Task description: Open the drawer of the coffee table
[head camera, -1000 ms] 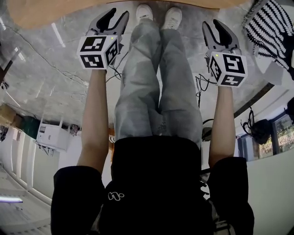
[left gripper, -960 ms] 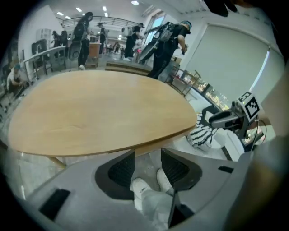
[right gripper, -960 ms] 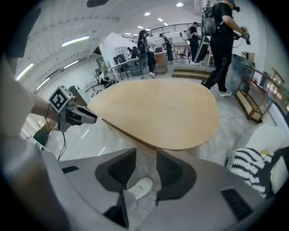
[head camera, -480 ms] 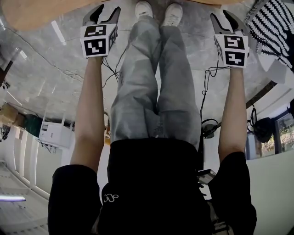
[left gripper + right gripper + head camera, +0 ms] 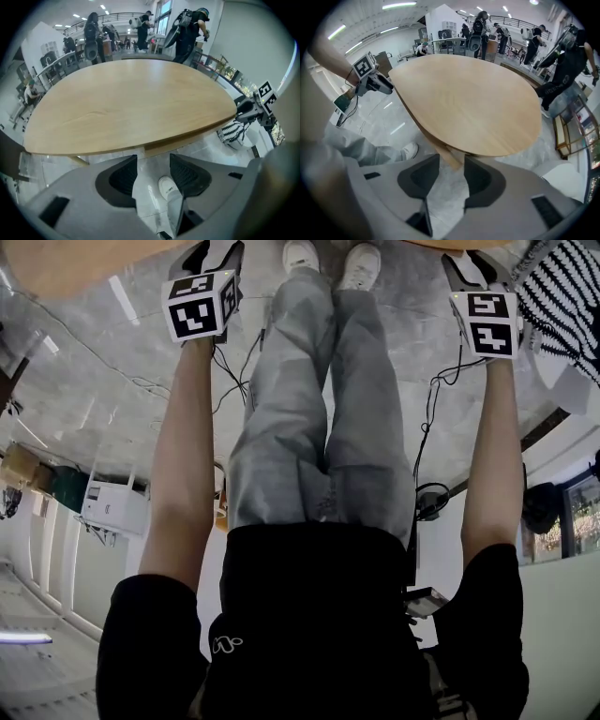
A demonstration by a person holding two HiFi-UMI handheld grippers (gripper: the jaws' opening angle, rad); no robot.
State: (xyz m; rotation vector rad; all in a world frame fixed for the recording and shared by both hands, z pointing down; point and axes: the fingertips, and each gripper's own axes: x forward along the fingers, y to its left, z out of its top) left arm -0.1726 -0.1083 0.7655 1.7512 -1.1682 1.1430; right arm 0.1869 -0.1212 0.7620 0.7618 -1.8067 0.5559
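The coffee table (image 5: 131, 103) has an oval, light wooden top and fills the left gripper view and the right gripper view (image 5: 473, 103). A wooden band (image 5: 187, 138) runs under its near rim; I cannot tell whether it is the drawer front. My left gripper (image 5: 153, 176) is open, with only floor and a white shoe (image 5: 168, 187) between its fingers. My right gripper (image 5: 451, 176) is open just short of a wooden piece (image 5: 451, 158) under the rim. Both sets of jaws have just been opening, with nothing in them. In the head view, left gripper (image 5: 214, 251) and right gripper (image 5: 466, 263) reach the table edge (image 5: 56, 268).
The person's legs and white shoes (image 5: 302, 254) stand between the two grippers. Cables (image 5: 234, 371) trail over the grey floor. A black-and-white striped thing (image 5: 562, 287) lies at the right. Several people (image 5: 187, 28) stand beyond the table.
Both grippers have moved away from the body towards the table edge, and their fingertips now reach the top of the head view. The right gripper has rolled.
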